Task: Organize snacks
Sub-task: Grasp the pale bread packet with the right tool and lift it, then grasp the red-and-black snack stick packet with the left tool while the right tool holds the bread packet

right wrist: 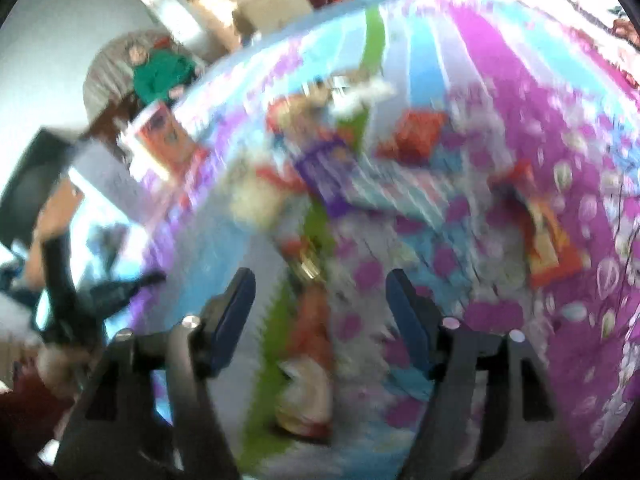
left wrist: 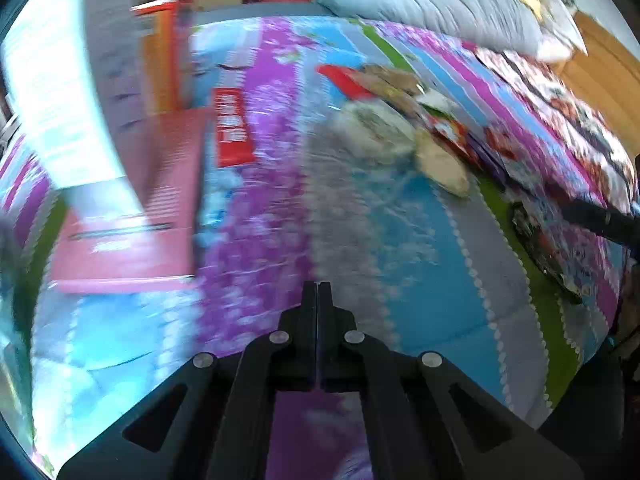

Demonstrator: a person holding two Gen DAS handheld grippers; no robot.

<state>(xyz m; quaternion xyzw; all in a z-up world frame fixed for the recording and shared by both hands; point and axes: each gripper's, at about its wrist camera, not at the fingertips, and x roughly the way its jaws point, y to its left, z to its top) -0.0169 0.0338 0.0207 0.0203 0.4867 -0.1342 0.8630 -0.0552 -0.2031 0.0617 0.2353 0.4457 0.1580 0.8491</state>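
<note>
snacks (left wrist: 400, 120): loose pile mid-bed on striped quilt (left wrist: 360, 260) | red box (left wrist: 234, 128) beside pink tray (left wrist: 132, 240) | my left tool (left wrist: 318, 292): clenched, empty | my right tool (right wrist: 320, 280): released above an orange packet (right wrist: 314, 320)

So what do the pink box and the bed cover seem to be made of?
Pink box: probably cardboard, matte; flat faces, straight edges, printed lines. Bed cover: looks like quilted printed fabric; stitched seams and soft folds, though motion blur hides the weave.
</note>
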